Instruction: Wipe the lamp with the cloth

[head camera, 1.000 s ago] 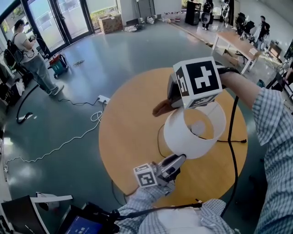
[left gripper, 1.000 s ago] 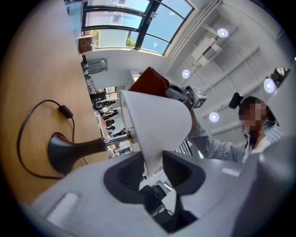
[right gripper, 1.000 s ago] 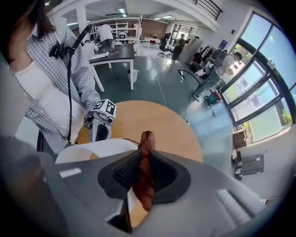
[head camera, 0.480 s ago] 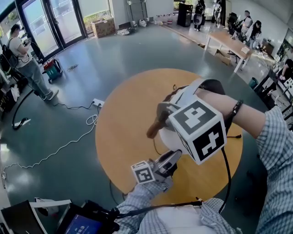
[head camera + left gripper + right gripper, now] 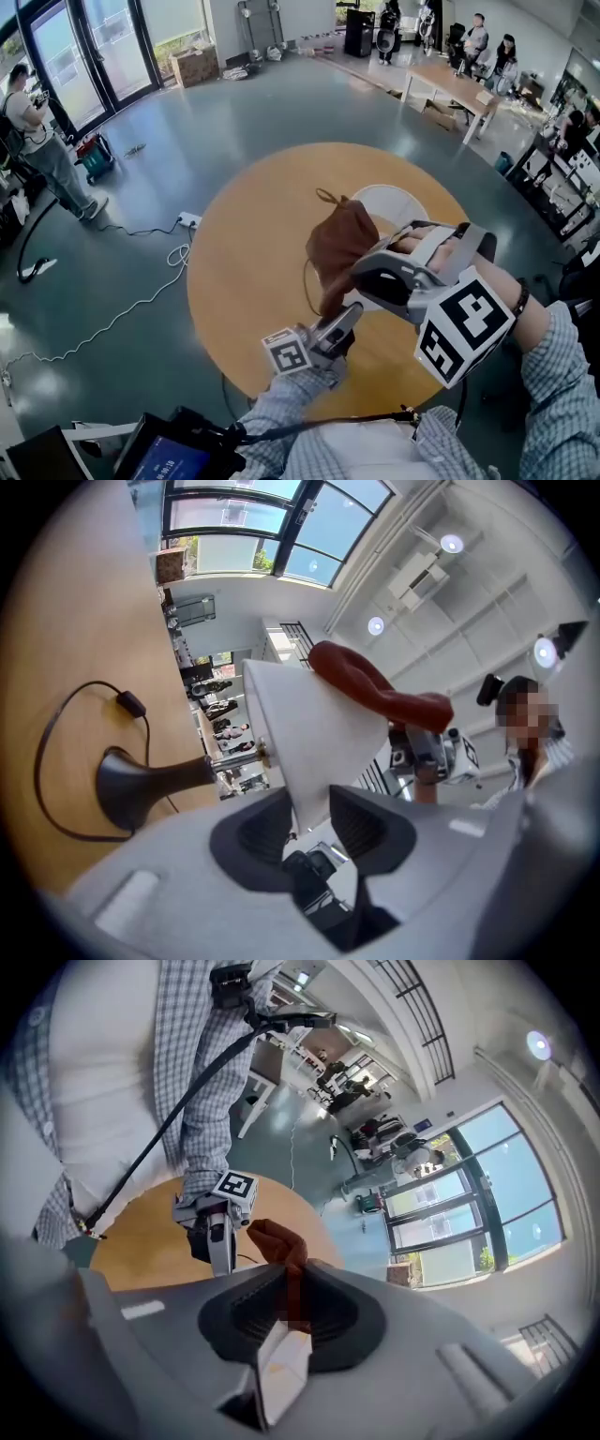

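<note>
Two grips hold: our left gripper point(image 5: 352, 319) pinches the lamp shade point(image 5: 394, 202) at its near rim, while our right gripper point(image 5: 359, 272), clenched on the cloth point(image 5: 339, 248), has swept from the shade's far side onto its left flank, so wiping looks under way.

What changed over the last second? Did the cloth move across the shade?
The right gripper swung from the far side of the lampshade to its near right in the head view, dragging the brown cloth, pinched in its fingers, over the shade's left side. Nothing was taken or released. The left gripper stayed clamped on the shade's rim.
</note>
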The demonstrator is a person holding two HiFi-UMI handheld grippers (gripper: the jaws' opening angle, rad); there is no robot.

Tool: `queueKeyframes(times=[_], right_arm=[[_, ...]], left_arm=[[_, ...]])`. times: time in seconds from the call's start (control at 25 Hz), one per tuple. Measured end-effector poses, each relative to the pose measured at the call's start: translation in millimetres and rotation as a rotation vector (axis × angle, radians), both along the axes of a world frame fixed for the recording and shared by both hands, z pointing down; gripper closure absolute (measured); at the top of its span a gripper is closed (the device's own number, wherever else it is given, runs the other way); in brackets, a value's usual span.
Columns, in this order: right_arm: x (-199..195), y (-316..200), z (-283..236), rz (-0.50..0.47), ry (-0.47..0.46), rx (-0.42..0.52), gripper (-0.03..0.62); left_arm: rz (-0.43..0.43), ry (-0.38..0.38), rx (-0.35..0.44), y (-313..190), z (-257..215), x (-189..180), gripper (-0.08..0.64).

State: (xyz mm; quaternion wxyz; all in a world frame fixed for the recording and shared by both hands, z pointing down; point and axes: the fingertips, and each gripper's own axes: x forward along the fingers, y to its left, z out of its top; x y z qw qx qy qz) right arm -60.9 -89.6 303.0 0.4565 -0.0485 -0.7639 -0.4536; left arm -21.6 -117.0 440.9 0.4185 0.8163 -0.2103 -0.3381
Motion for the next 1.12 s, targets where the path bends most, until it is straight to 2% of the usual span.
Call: queueKeyframes(times=[0.24, 0.72, 0.96, 1.12], right_arm=[[26, 11, -5, 0.120, -0.175, -0.050, 0.534], [107, 14, 24, 0.461, -0.360, -0.162, 0.535], [141, 4, 58, 0.633, -0.499, -0.272, 0.535], [144, 2, 85, 0.715, -0.606, -0.362, 0.535]], left_arm=[[0.007, -0.004, 0.006, 1, 0, 0, 0.437], [0.004, 0.004, 0.000, 1, -2, -10, 0.437], [-0.004, -0.002, -0.005, 2, -2, -7, 0.436], [-0.005, -0.003, -0.001, 3, -4, -11, 0.436]])
